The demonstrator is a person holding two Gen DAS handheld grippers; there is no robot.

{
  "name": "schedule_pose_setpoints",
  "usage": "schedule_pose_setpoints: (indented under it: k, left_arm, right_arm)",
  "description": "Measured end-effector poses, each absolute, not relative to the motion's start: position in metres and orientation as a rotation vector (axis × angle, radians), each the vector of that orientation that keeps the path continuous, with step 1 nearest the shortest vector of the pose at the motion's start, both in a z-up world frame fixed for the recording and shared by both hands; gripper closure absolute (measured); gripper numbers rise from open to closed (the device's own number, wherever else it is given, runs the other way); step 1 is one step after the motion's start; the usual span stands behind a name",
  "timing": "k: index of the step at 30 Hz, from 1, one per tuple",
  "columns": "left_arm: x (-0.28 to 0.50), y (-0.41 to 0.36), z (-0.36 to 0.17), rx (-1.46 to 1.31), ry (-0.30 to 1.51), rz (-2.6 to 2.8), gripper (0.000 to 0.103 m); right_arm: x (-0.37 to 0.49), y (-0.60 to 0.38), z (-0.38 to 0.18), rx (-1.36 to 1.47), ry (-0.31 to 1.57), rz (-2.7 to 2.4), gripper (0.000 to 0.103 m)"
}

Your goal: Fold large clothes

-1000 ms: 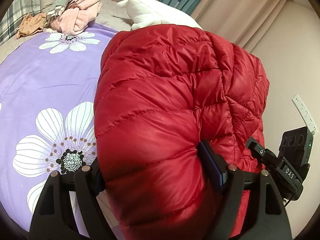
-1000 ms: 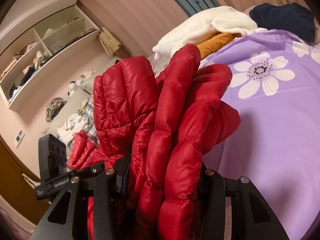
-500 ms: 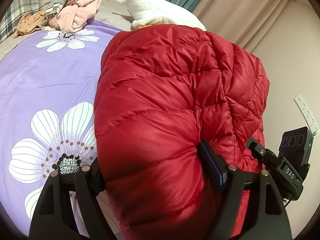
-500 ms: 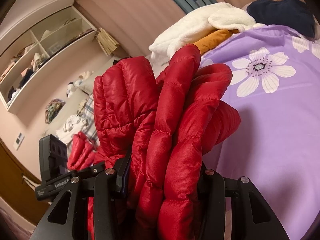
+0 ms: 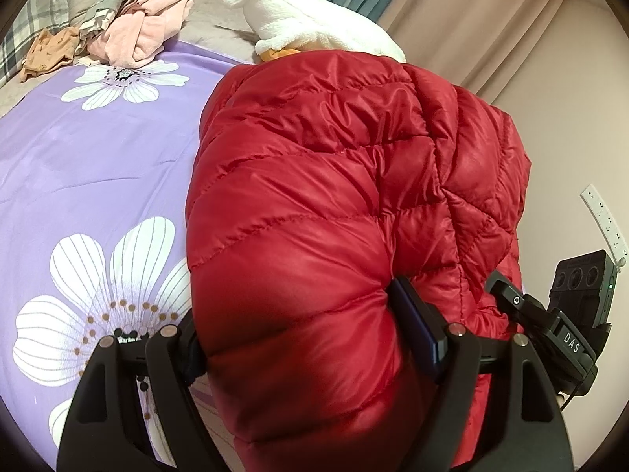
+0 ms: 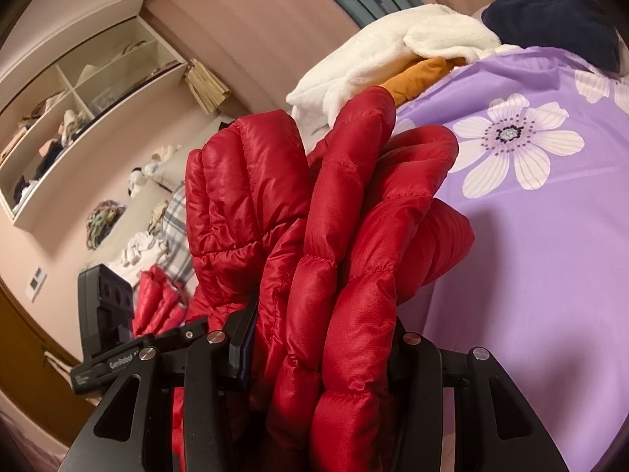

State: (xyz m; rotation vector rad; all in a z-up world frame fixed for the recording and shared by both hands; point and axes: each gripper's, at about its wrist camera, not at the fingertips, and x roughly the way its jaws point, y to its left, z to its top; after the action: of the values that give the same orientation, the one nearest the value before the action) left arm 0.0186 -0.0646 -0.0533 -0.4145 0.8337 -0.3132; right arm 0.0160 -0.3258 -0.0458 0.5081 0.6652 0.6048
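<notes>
A red quilted down jacket (image 5: 334,196) fills the left wrist view, held up over a purple flowered bedspread (image 5: 86,165). My left gripper (image 5: 302,334) is shut on a thick padded bundle of it, which bulges between both black fingers. In the right wrist view, several bunched folds of the same red jacket (image 6: 334,244) stand up between the fingers of my right gripper (image 6: 322,338), which is shut on them. The other gripper's camera block (image 6: 106,299) shows at the lower left there. The fingertips of both grippers are hidden by the padding.
A white fleece (image 5: 314,19) over an orange garment lies at the bed's far edge, with pink and grey clothes (image 5: 137,27) heaped at the far left. A dark navy garment (image 6: 550,19) lies far right. Shelves (image 6: 78,98) and curtains line the walls.
The bedspread flower and clothes piles have slid slightly in the left wrist view, showing a small camera shift. Both grips on the jacket look the same.
</notes>
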Motion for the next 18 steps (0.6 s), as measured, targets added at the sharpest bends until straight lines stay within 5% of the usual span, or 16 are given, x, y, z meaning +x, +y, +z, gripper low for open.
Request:
schedule_pose_setpoints:
  k: [18]
  left_arm:
    - [0.039, -0.070, -0.057, -0.398, 0.830, -0.326, 0.023]
  right_arm:
    - [0.035, -0.330, -0.050, 0.537, 0.656, 0.592, 0.055]
